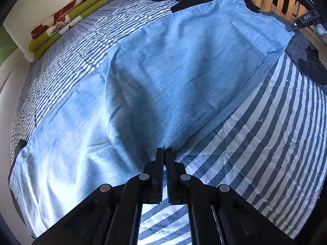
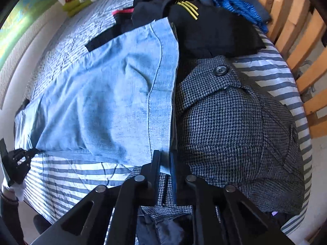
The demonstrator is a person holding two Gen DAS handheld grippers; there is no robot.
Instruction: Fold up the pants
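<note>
Left gripper (image 1: 164, 152) and right gripper (image 2: 165, 155) each clamp the pants' (image 1: 163, 77) edge; we hold both to fold evenly.

Both grippers: black fingers (image 1: 159, 163), silver round rivets, ribbed inner pads; dark sleeve (image 2: 10, 208).

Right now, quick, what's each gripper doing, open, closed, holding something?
Left gripper: closed, pinching the near edge of the light blue denim pants.
Right gripper: closed on the pants' hem corner, beside the grey houndstooth coat.
</note>
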